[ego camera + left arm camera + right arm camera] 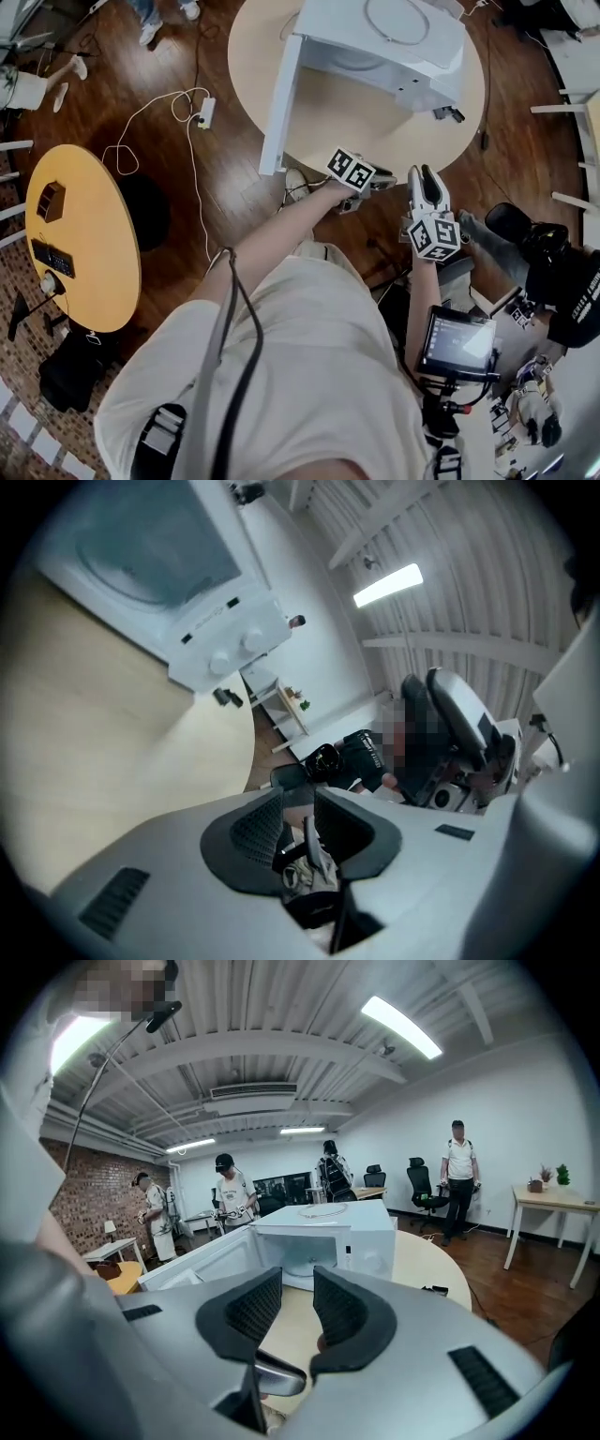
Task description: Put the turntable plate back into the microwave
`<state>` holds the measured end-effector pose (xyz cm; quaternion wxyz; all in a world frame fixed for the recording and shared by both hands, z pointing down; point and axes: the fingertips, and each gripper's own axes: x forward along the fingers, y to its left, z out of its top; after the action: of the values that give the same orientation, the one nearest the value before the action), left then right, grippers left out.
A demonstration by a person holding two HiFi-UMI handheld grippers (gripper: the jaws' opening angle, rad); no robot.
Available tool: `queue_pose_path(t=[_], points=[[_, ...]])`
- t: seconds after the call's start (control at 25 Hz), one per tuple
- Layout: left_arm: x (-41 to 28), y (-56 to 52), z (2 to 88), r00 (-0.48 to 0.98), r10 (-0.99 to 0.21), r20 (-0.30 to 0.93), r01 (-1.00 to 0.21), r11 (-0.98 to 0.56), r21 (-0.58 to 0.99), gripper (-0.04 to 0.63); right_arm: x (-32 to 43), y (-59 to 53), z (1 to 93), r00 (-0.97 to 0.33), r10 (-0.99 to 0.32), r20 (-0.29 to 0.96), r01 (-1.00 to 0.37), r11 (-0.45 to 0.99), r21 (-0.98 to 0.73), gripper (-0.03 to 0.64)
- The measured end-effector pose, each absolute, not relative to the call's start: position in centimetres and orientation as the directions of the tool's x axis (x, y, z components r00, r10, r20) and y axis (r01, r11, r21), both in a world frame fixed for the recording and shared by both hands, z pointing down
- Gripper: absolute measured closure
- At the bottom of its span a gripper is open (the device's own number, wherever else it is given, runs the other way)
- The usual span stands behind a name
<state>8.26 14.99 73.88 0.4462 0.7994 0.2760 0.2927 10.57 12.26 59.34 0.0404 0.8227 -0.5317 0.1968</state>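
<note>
The white microwave (412, 52) stands on the round pale table (375, 127) with its door (279, 108) swung open to the left. A clear round plate (398, 21) lies on the microwave's top and shows as a thin ring (323, 1209) in the right gripper view. The cavity (305, 1258) faces me. My left gripper (380, 178) and right gripper (428, 183) hover side by side over the table's near edge, short of the microwave. The left gripper (298, 803) and the right gripper (297, 1302) are both open, with nothing between the pads.
An orange round table (84, 239) stands at the left, with a power strip and cable (206, 112) on the wooden floor. A screen on a rig (457, 342) and a person in black (562, 281) are close on the right. Several people stand behind the microwave.
</note>
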Motion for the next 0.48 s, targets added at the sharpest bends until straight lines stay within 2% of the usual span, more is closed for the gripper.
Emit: queue_pose_path(t=[0.2,0.48], points=[[4.9,12.0,67.6,0.796,0.567,0.213,0.21,-0.588,0.782,0.505,8.4,14.5,57.2,0.395,-0.872,0.288,-0.876,-0.452,-0.168,0.512],[-1.5,9.3,58.5,0.912,0.381,0.153,0.187,-0.717,0.671,0.505,3.5,16.4,53.1,0.376,-0.903,0.207,-0.89,-0.414,-0.191,0.512]])
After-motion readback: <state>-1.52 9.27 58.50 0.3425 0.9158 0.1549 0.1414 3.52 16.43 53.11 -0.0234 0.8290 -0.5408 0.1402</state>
